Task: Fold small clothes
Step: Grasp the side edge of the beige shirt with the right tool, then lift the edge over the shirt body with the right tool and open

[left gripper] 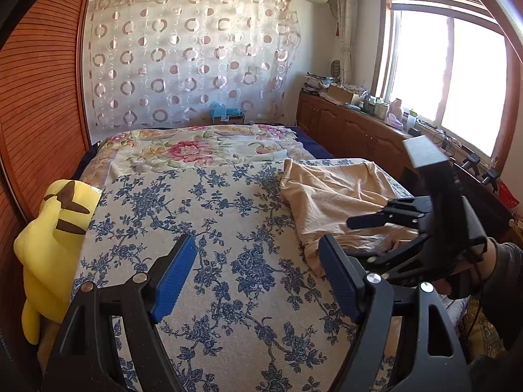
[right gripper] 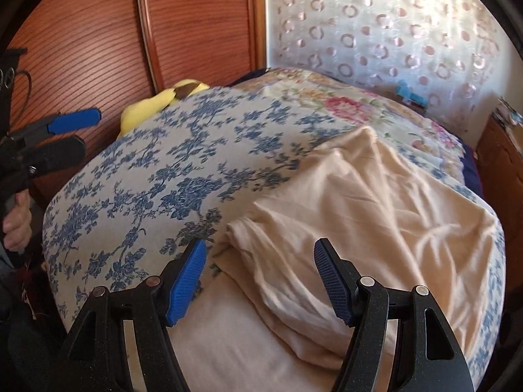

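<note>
A cream-coloured garment (right gripper: 359, 202) is seen lying crumpled on a bed covered by a blue-flowered sheet (left gripper: 209, 228). In the left wrist view the garment occupies the centre right of the frame; in the right wrist view it fills the lower centre and right.

The left gripper (left gripper: 258, 274) is shown at the bottom of its own view with its blue pads (left gripper: 175, 281) set well apart, and nothing is caught between them; only the sheet is seen beyond. In the right wrist view the same gripper is found at the left edge, gripped by a hand (right gripper: 16, 219), its jaws apart.

The right gripper (right gripper: 261, 281) is held over the near edge of the garment, its jaws spread wide and nothing clamped; whether the pads touch the cloth cannot be told. From the left wrist view it is seen at the centre right, above the garment, held by a dark-sleeved hand (left gripper: 470, 281).

A yellow plush toy (left gripper: 52, 245) is wedged at the left between the bed and a ribbed wooden wardrobe (left gripper: 36, 98). A pink-flowered blanket (left gripper: 196, 150) is spread across the far part of the bed.
</note>
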The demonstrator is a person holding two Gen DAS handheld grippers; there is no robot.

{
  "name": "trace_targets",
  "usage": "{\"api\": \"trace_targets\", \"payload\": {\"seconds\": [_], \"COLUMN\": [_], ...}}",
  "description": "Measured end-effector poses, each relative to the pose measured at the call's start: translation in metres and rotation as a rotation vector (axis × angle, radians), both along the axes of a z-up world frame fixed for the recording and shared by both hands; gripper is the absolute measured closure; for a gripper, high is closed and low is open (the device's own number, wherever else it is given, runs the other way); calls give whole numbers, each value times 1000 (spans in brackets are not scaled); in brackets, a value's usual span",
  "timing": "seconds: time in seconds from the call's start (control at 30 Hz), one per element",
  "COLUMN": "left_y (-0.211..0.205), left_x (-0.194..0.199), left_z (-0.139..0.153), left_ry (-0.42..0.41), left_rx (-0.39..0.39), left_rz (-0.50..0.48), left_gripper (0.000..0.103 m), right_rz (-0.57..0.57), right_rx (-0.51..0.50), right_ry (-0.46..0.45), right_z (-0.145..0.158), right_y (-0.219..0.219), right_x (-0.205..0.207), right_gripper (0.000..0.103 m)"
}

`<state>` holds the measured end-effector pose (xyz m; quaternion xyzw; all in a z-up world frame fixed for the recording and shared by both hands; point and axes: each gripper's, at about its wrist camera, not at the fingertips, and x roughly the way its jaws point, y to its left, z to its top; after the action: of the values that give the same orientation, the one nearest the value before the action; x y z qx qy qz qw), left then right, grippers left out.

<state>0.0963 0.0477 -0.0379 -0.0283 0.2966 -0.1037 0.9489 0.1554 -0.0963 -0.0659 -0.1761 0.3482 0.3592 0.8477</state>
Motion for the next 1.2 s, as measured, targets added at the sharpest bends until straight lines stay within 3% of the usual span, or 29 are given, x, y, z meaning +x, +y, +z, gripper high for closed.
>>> {"api": "trace_targets", "payload": {"seconds": [0.23,0.27,0.3,0.33,0.4,0.63,0.8,0.97,1.07,1.1,1.2], "left_y": [2,1,0,0,-1,-4,-6,-10,-12,-13,-17], "left_x": [1,0,0,0,1,2,4,5,6,6,8], "left_z": [-8,-9,-10,-11,-12,-18,-21,-23,-25,-26,-27], "left_ry": [17,19,20,21,25,41,49,55,62,65,71], "left_rx": [-1,0,0,0,0,-11,-15,-13,-11,-10,-4], "left_rz": [-1,-2,-4,-8,-10,-24,-33,-41,-47,-49,-60], "left_gripper": [25,25,25,25,25,25,25,25,25,25,25], "right_rz": [2,-11,-16,-14,-20,-146,-283,-454,-568,-583,-647], "right_rx": [-124,-136,-134,-123,-86,47,34,-25,-37,-41,-72], "right_ry": [4,-11,-21,-14,0,-105,-165,-178,-126,-107,-141], "right_z": [-22,-22,-21,-19,-12,45,78,87,78,74,75], "right_y": [32,33,31,30,20,-39,-85,-109,-120,-123,-122], "right_x": [21,23,25,27,32,55,97,148,176,183,188], "right_gripper": [35,41,56,78,96,97,97,97,97,94,63]}}
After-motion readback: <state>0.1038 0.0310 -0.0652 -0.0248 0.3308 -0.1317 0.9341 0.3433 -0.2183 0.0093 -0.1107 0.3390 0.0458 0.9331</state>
